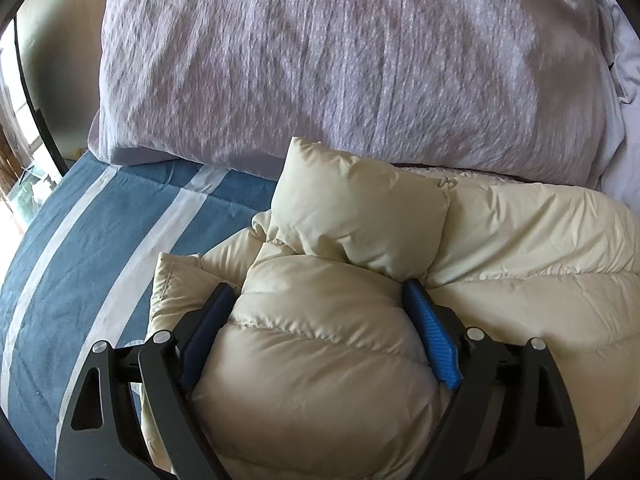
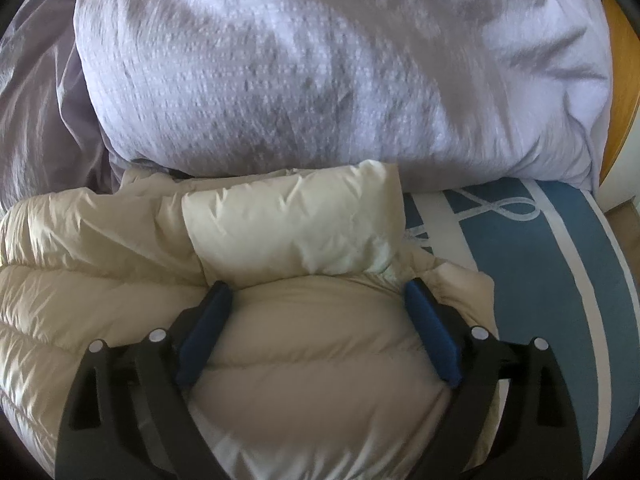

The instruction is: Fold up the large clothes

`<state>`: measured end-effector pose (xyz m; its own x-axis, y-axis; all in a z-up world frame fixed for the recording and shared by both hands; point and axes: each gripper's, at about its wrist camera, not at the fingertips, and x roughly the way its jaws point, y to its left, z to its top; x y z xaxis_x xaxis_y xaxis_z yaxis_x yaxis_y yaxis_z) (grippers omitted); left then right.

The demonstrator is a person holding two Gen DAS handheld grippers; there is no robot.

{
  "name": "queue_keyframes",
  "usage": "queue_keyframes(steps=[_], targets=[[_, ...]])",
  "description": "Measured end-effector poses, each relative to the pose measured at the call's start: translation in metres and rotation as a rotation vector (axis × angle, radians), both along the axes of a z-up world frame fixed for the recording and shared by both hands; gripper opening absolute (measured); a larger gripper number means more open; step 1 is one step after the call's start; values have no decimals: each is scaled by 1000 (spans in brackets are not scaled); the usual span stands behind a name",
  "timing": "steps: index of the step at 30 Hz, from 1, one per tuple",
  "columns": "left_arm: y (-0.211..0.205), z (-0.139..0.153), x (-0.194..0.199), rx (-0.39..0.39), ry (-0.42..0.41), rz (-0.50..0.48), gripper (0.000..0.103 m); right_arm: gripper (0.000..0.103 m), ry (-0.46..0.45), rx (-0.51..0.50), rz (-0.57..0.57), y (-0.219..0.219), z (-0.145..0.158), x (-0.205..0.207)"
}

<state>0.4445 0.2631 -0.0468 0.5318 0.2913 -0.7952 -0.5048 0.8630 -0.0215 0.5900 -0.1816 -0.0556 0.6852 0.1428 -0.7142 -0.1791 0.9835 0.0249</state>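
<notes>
A cream quilted puffer jacket (image 1: 520,240) lies on the bed, with a puffy folded-over part (image 1: 360,208) on top. My left gripper (image 1: 320,292) stands wide open over the jacket's left end, and a bulge of fabric swells up between its blue pads (image 1: 432,332) and brushes them. In the right wrist view the same jacket (image 2: 100,240) spreads to the left, its folded part (image 2: 292,220) just ahead. My right gripper (image 2: 318,290) is also wide open astride the jacket's right end, with fabric filling the gap between its fingers (image 2: 430,332).
A large lilac textured pillow (image 1: 340,60) (image 2: 320,60) lies right behind the jacket. The blue bedcover with white stripes (image 1: 100,240) (image 2: 540,260) shows on both outer sides. Crumpled grey bedding (image 2: 36,100) is at the left, a wooden edge (image 2: 620,80) at the right.
</notes>
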Motion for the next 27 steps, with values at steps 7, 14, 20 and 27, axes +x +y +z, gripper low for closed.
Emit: queue_keyframes(steps=[7,14,20,27], targets=[[-5,19,-29,-30,-20,6,87,91,9,43,-2,-15,34,-38],[0,40,-114,-113,-77,10,87,97,45,187,-46,-91,53,-97],[11,19,-148,-283,-61,49,87,97,163,326,-35,-120,20,-115],[-1,8,-160,-390,-57,55,87,95,221,378,14,-115,-3,-125]])
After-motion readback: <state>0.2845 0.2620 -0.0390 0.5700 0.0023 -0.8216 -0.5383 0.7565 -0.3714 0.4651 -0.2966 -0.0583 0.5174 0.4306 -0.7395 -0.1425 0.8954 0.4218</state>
